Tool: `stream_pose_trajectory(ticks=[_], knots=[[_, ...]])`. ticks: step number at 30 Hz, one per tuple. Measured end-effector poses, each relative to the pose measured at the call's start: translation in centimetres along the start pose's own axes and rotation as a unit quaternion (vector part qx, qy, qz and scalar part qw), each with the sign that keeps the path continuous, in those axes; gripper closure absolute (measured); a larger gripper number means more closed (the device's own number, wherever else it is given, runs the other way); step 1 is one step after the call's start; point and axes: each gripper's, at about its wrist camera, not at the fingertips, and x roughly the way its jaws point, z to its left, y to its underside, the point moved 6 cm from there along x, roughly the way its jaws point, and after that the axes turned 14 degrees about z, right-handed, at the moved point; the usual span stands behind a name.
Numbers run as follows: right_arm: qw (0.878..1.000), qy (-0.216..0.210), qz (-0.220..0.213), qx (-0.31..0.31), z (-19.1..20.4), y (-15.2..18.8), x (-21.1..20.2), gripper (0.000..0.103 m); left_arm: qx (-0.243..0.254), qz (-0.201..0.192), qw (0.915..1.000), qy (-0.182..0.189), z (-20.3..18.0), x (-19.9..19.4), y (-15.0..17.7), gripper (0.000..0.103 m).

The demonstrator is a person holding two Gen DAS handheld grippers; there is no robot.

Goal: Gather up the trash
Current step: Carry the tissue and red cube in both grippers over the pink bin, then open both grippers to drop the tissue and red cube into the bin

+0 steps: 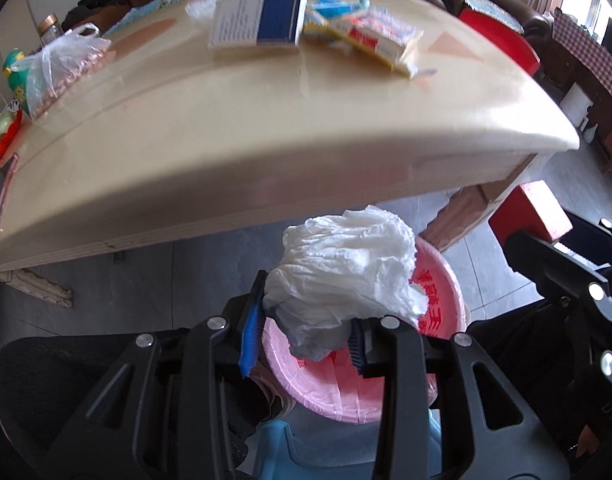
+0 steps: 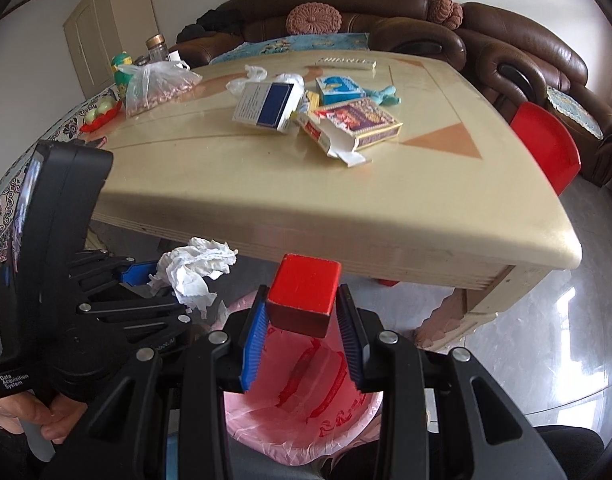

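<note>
Left wrist view: the left gripper [image 1: 306,344] is clamped on one crumpled tissue [image 1: 346,272], directly above the pink-lined bin [image 1: 442,292], nearer its near rim.

Right wrist view: the right gripper [image 2: 301,340] pinches one red box [image 2: 303,294] over the same bin's [image 2: 306,420] mouth; about four boxes remain on the table [image 2: 265,200] beyond the bin.

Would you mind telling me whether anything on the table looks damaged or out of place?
Yes: the purple and red carton lies torn open, its white flap splayed on the table. A white and blue box lies beside it, among loose wrappers. Nothing looks spilled.
</note>
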Motion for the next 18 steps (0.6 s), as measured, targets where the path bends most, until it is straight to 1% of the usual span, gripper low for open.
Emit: stream_pose_trajectory(ticks=[4,10,16,18], knots=[[1.000,-0.006,0.022,0.000,0.0,0.2,1.9,0.069,0.001,0.021,0.9998,0.003,-0.2,1.8,0.2,0.069],[0.997,-0.020,0.068,0.010,-0.6,0.8,5.6,0.069,0.002,0.056,0.9984,0.006,-0.3,4.4,0.5,0.069],[0.993,-0.026,0.114,0.013,-0.9,2.0,9.5,0.069,0.007,0.099,0.9950,0.006,-0.9,8.1,0.7,0.069],[0.991,-0.028,0.128,0.014,-1.0,2.3,10.5,0.069,0.002,0.117,0.9931,0.007,-1.1,9.5,1.0,0.069]])
